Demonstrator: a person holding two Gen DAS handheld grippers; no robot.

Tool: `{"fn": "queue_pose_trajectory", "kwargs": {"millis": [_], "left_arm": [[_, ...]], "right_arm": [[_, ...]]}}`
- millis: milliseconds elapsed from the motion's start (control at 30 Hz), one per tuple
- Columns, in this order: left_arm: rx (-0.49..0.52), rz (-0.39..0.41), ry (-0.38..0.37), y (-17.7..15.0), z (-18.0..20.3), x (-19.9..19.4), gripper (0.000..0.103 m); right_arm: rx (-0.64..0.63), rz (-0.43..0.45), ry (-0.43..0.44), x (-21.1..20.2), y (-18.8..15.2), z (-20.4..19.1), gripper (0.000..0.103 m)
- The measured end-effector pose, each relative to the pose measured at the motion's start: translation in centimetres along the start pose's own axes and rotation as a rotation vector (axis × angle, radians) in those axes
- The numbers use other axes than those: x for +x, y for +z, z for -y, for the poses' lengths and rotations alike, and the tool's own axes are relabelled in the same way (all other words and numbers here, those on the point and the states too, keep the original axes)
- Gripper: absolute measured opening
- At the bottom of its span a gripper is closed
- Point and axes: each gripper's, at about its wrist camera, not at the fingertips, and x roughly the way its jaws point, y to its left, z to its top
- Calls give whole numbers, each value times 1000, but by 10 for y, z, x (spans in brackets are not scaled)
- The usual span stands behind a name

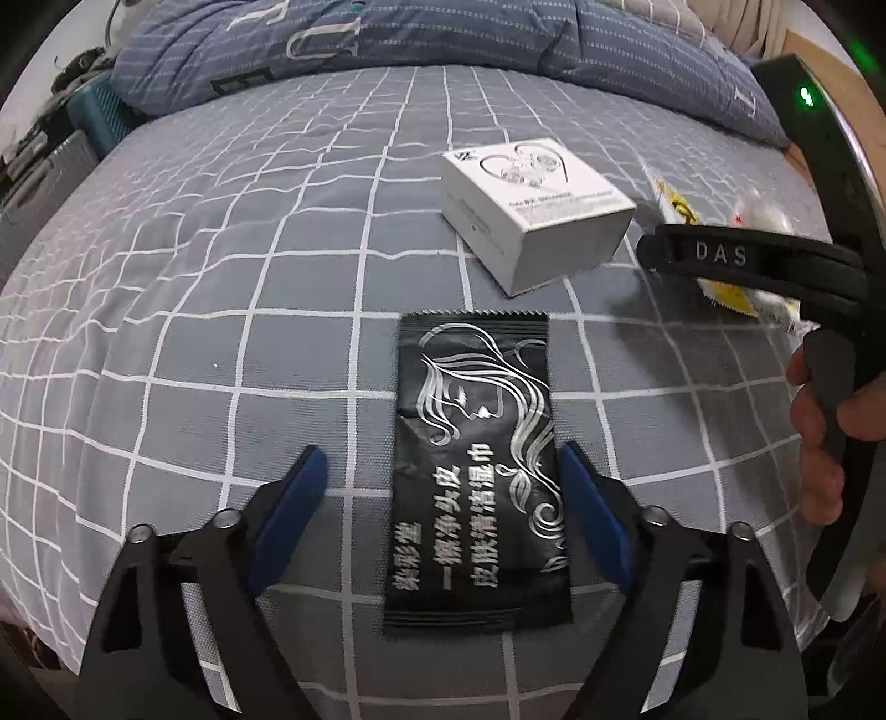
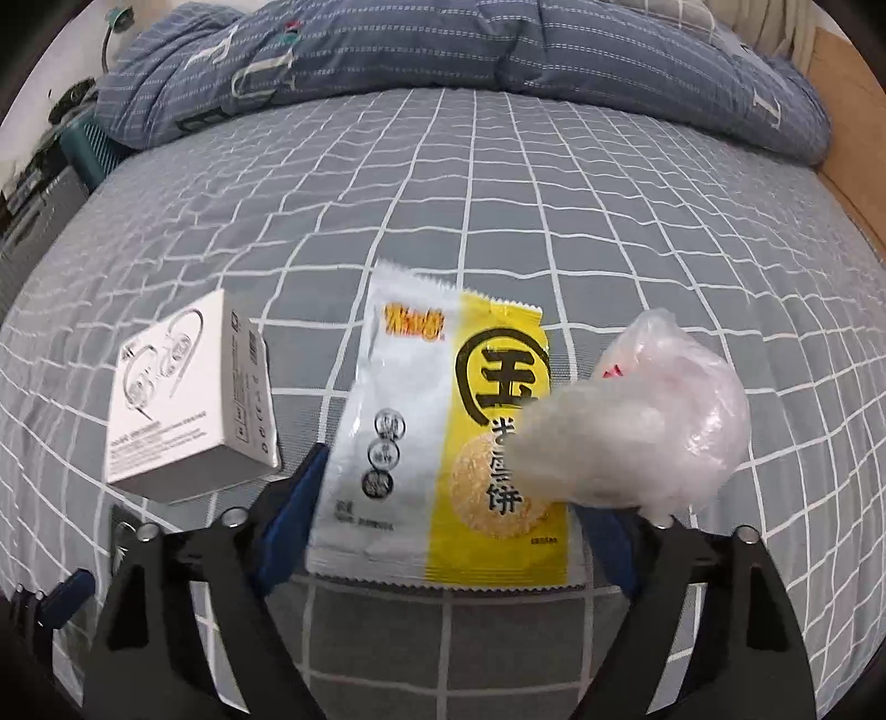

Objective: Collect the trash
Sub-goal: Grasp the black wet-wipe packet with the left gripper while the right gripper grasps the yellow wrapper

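Black sachet (image 1: 476,471) between left hand-held gripper (image 1: 443,487) pads, seemingly untouched

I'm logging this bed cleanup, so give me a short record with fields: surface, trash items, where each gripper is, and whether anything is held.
surface: grey checked bedsheet, quilt bunched at the far end
trash: black sachet; white box; yellow wrapper; clear bag
left gripper: fingers either side of the black sachet, not pressing it
right gripper: fingers either side of the yellow wrapper, clear bag over the right one
held: nothing yet
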Motion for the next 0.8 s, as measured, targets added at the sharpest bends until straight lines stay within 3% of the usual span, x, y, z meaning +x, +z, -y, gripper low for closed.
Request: {"fn": "queue_pose_trajectory", "kwargs": {"millis": [167,400,500,600,800], "left_arm": [[23,0,-9,0,4,-1,56],[18,1,-21,1,3,0,53],[14,1,-24,1,2,-1,53],[12,1,-25,0,3,-3,52],[9,4,-25,1,3,-1,52]], "right_arm": [[-21,6,1,-5,-3,-4,64],[-52,26,7,-21,-7,-9,48],[-67,29,15,-23,-7,-12,34],[-87,13,26,-22,-5,-14,10],[-60,11,64,-22,-10,-3,2]]}}
